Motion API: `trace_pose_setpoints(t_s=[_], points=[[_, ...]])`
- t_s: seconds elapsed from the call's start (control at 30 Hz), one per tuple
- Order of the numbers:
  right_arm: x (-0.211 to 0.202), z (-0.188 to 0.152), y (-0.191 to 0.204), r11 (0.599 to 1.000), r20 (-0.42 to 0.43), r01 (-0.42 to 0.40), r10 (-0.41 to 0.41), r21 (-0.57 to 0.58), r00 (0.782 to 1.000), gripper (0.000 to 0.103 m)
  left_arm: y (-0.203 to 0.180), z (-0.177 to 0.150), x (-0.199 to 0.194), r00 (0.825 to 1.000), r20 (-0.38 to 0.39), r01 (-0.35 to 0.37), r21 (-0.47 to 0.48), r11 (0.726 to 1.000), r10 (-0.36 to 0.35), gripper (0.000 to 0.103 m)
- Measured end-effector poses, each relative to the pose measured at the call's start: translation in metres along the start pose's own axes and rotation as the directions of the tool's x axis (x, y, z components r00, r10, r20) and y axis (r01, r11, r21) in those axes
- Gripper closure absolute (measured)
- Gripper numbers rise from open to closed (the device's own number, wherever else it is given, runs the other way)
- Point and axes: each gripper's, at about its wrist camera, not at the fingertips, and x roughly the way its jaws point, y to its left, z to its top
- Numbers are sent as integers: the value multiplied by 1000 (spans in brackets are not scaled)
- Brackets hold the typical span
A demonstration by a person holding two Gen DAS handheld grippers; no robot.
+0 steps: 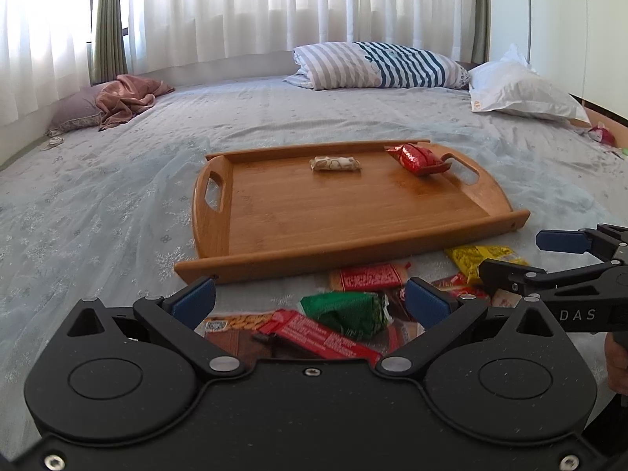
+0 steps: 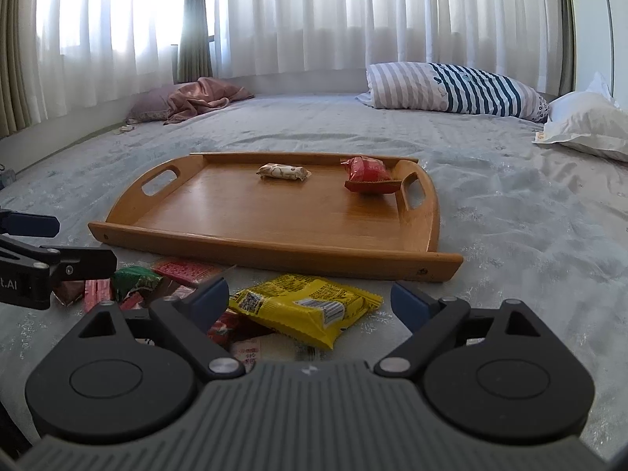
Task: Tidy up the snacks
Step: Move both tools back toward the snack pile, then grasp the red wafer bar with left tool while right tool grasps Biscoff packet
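My left hand-held gripper hangs with its jaws spread wide and nothing between the pads; just past them lies a green packet on top of a long red bar, with a red-and-tan wafer pack a little farther on. My right hand-held gripper is also spread wide and empty, poised low over a yellow packet that lies flat on the bed. More small wrappers, red and white, are tucked under the yellow packet's near edge. In the right wrist view the left hand-held gripper shows at the left edge, above the green packet and the red ones beside it.

All these loose snacks form one heap on the bedspread, just in front of the near rim of a wooden tray. On the tray, toward its far side, rest a pale wrapped bar near the middle and a red packet by the right-hand handle, well apart from each other.

Beyond the tray, at the far side of the bed, are a striped pillow, a white pillow and a crumpled pink cloth, all under white curtains.
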Motion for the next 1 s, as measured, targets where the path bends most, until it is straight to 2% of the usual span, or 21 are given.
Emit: trace_pose_setpoints(t_s=[0.3, 0.47, 0.63, 0.73, 1.0], points=[[-18, -17, 8, 1000, 3, 12, -12, -13, 1000, 7, -5, -13, -11, 1000, 8, -11, 34, 999, 11, 2], [-29, -29, 15, 1000, 9, 19, -19, -21, 1000, 7, -6, -21, -11, 1000, -18, -5, 44, 999, 6, 9], [-39, -38, 25, 999, 22, 7, -6, -46, 1000, 7, -5, -24, -12, 999, -46, 29, 32, 999, -28, 27], [-42, -42, 34, 998, 24, -4, 6, -69, 1000, 7, -5, -25, -9, 996, -68, 54, 11, 998, -53, 32], [-45, -49, 51, 996, 16, -67, 68, -53, 998, 7, -7, -26, 6, 996, -82, 31, -16, 999, -33, 34]])
